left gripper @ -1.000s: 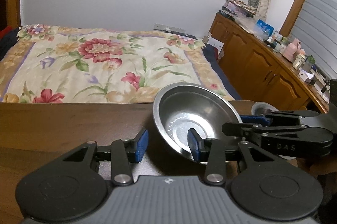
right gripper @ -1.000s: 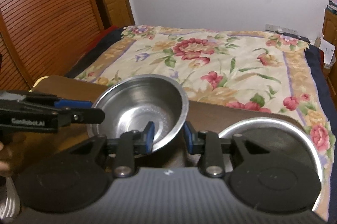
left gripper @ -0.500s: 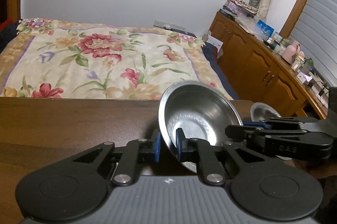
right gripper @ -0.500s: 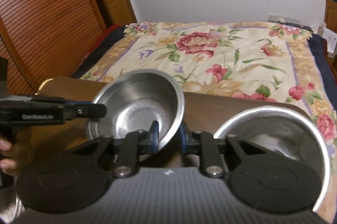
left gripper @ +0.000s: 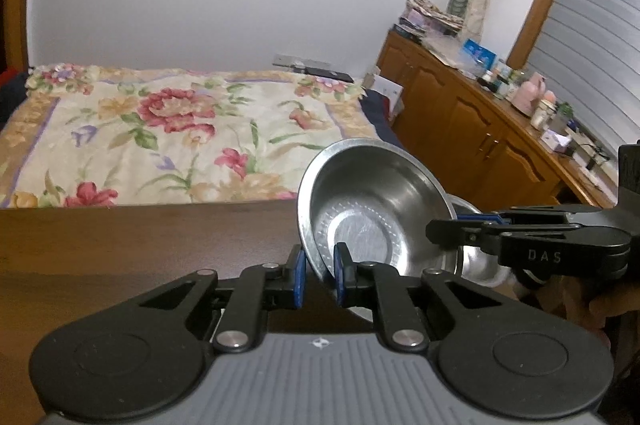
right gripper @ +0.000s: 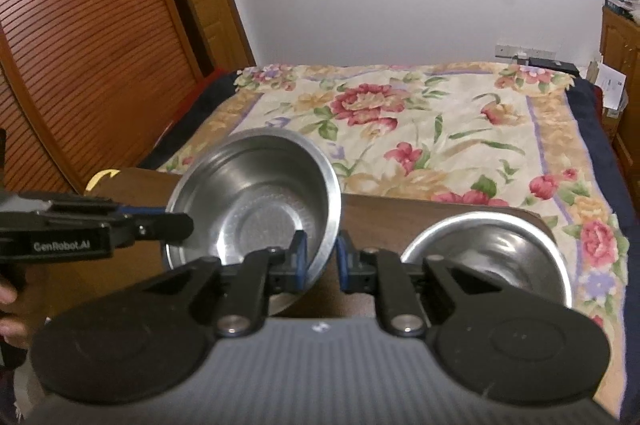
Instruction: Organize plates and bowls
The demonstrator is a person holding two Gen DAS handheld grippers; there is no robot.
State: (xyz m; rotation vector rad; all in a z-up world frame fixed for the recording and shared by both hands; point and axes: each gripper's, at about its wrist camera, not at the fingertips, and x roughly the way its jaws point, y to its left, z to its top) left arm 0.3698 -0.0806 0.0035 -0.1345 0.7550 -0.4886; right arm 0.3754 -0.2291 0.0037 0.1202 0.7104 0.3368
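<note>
A steel bowl (left gripper: 372, 209) hangs tilted above the brown wooden table (left gripper: 140, 245), held from both sides. My left gripper (left gripper: 319, 275) is shut on its near-left rim. My right gripper (left gripper: 444, 225) comes in from the right and clamps the opposite rim. In the right wrist view the same bowl (right gripper: 256, 209) has its right rim pinched between the blue pads of my right gripper (right gripper: 321, 259), and my left gripper (right gripper: 172, 221) grips the left rim. A second steel bowl (right gripper: 480, 253) sits on the table to the right, partly hidden behind the held one (left gripper: 480, 265).
Beyond the table's far edge (right gripper: 400, 217) lies a bed with a floral cover (left gripper: 180, 129). A wooden cupboard (left gripper: 460, 129) with a cluttered top runs along the right wall. A slatted wooden door (right gripper: 80, 25) stands on the left. A hand (right gripper: 8, 309) holds the left gripper.
Both grippers have gone from open around the bowl's rim to shut on it. The bowl has risen off the table and tipped, together with both hands.
</note>
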